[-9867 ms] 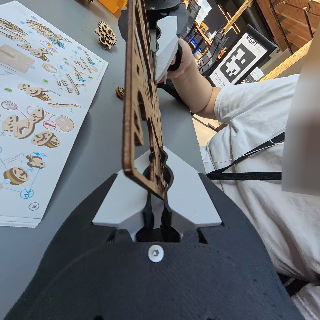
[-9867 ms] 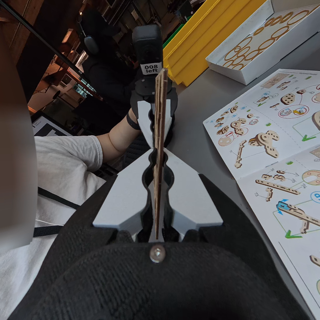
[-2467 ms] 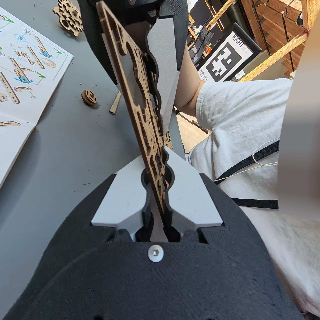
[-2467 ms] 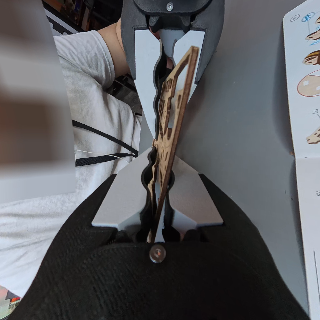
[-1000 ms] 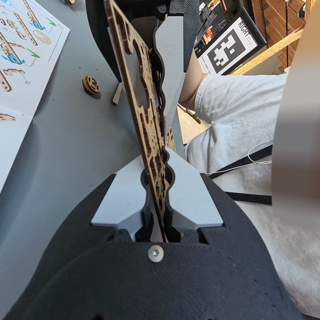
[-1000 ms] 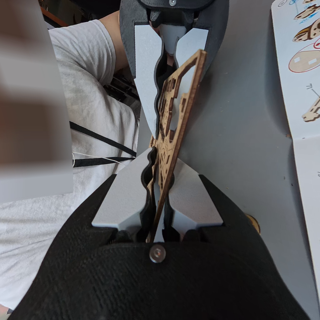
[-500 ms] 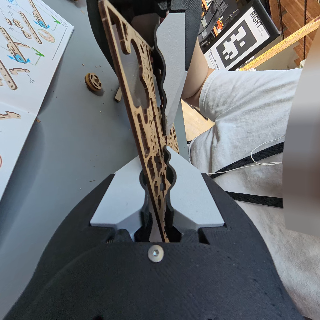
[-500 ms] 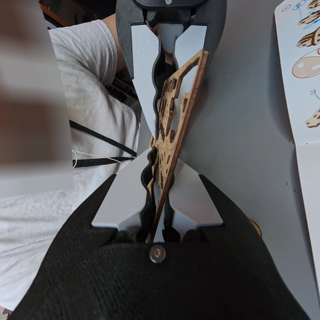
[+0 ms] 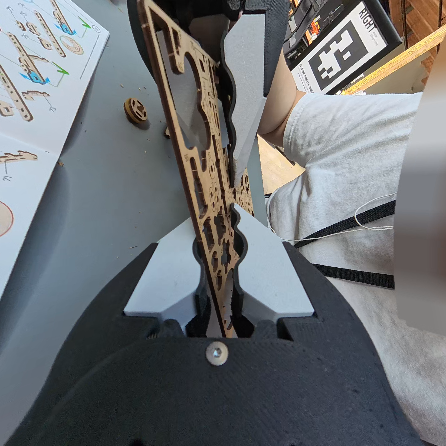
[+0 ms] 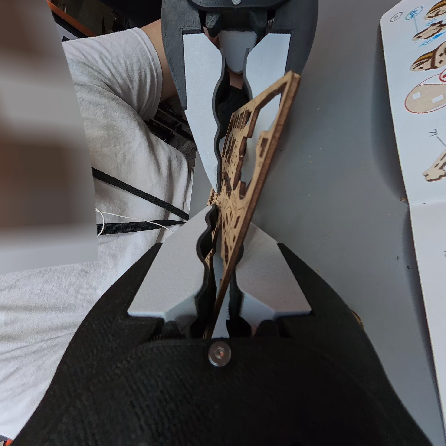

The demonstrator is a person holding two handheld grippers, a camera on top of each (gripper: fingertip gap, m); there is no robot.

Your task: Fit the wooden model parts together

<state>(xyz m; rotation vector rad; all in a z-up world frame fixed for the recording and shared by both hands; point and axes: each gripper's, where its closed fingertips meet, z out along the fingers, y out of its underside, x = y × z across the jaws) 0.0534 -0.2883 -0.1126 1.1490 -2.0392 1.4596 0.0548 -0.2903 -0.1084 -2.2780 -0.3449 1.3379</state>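
Observation:
A thin laser-cut wooden parts sheet (image 9: 207,173) with several cut-outs stands on edge above the grey table (image 9: 108,205). My left gripper (image 9: 212,217) is shut on its near end. My right gripper (image 9: 217,169) faces it from the far side, shut on the other end. In the right wrist view the same sheet (image 10: 263,149) runs from my right gripper (image 10: 231,217) up to the left gripper (image 10: 231,183). A small round wooden wheel (image 9: 135,111) lies loose on the table, left of the sheet.
A white instruction sheet (image 9: 36,84) lies on the table's left side and also shows in the right wrist view (image 10: 422,144). A person in a white shirt (image 9: 337,169) with black straps sits at the table edge. A box with a black-and-white marker (image 9: 337,48) stands behind. The grippers are tip to tip, or close to it. The small round wooden wheel (image 9: 135,111) is about equally far from each gripper, around 11 centimeters.
Both grippers keep their hold. The sheet has turned a little, so more of its face shows in the left wrist view. The table and wheel have shifted slightly in view.

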